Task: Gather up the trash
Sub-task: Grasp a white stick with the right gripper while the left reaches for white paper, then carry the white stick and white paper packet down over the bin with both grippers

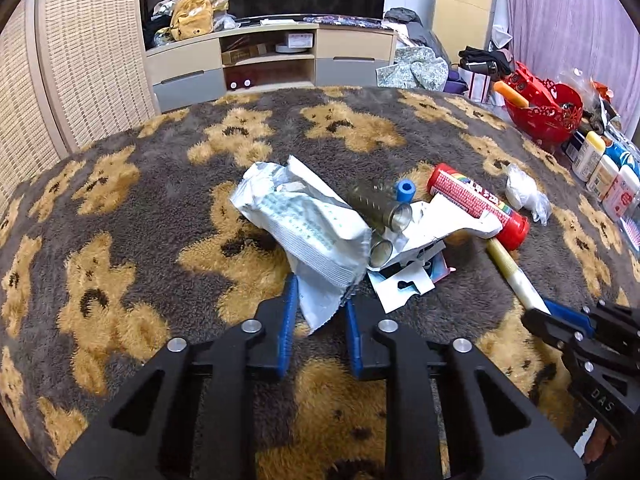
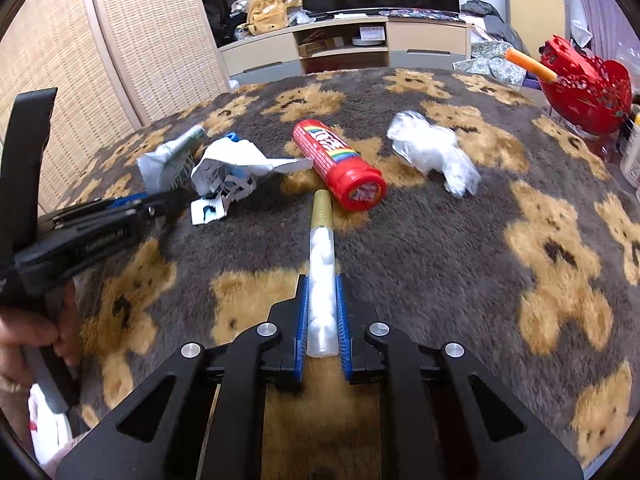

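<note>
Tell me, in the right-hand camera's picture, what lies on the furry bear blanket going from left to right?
Left claw → silvery wrapper → torn white paper → red tube → crumpled clear plastic → red basket.

Bear-print blanket (image 2: 460,240), red tube (image 2: 338,160), crumpled plastic (image 2: 432,152)

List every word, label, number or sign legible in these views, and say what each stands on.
"DAS": on the right gripper's black body, left wrist view.
Red tube: rainbow label lettering, too blurred to read.
Crumpled wrapper: fine print, too small to read.
Bottles beside the red basket: labels too small to read.
Clear tube: no text seen.
</note>
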### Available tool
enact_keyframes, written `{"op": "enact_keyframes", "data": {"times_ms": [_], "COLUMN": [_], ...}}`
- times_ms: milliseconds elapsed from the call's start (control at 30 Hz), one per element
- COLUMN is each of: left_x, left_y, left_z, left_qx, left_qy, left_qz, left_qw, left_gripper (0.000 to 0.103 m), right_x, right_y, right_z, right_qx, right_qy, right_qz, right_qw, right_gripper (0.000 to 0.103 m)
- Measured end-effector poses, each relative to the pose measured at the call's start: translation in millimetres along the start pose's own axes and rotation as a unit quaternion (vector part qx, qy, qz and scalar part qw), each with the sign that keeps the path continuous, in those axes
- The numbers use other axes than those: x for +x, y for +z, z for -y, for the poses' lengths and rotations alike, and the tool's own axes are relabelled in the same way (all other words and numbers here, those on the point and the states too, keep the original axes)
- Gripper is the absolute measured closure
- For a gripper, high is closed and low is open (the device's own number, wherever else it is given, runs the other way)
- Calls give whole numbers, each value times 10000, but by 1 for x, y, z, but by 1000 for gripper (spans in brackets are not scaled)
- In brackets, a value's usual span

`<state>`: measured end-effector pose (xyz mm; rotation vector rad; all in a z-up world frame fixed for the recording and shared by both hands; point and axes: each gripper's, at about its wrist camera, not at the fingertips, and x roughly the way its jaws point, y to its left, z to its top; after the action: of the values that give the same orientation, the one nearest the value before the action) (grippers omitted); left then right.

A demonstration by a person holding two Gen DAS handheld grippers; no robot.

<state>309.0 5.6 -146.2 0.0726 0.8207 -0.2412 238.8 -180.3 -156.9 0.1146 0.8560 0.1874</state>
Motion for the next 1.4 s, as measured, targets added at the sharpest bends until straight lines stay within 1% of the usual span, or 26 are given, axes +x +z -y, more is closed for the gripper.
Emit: {"op": "enact_keyframes", "data": {"times_ms": [33, 67, 100, 300, 400, 600, 700, 800, 900, 1000, 1200, 1267, 1400], "left_x": [-3, -5, -8, -38, -61, -106, -129, -147, -167, -184, -193, -190, -172], "left_y": [-1, -2, -4, -28, -50, -91, -112, -132, -157, -184, -229, -241, -261], "left_z": [-1, -2, -3, -3, 3, 24, 34, 46, 60, 74, 88, 90, 94], "left_qx": [-15, -34, -70, -127, -170, -95, -154, -186, -229, -221, -252, -261, -256], "left_qy": [-4, -5, -11, -61, -171, -278, -340, -394, -506, -575, -670, -683, -682], "left_qz": [14, 10, -9, -101, -175, -288, -296, -297, -280, -273, -508, -594, -853], "left_qw": [10000, 10000, 10000, 9998, 9996, 9992, 9989, 9986, 9981, 9977, 9961, 9956, 9937], "left_gripper": [91, 100, 100, 101, 101, 101, 101, 101, 101, 101, 101, 101, 101], "right_x": [-2, -4, -7, -26, -37, -63, -79, -99, -121, -134, -145, -144, -135], "right_y": [-2, -5, -7, -27, -38, -65, -81, -98, -117, -132, -167, -178, -194], "right_z": [1, 2, 3, 1, 1, -3, -5, -9, -13, -15, -21, -23, -24], "right_qx": [25, 53, 75, 109, 126, 78, 106, 63, 21, 36, 86, 102, 190], "right_qy": [1, 3, -9, -73, -103, -171, -104, -48, 19, 74, 128, 137, 163], "right_qz": [-7, -22, -35, -246, -333, -534, -619, -629, -581, -559, -675, -745, -900], "right_qw": [10000, 10000, 10000, 9996, 9993, 9984, 9980, 9980, 9983, 9984, 9976, 9971, 9956], "right_gripper": [89, 89, 89, 89, 89, 89, 89, 89, 89, 89, 89, 89, 89]}}
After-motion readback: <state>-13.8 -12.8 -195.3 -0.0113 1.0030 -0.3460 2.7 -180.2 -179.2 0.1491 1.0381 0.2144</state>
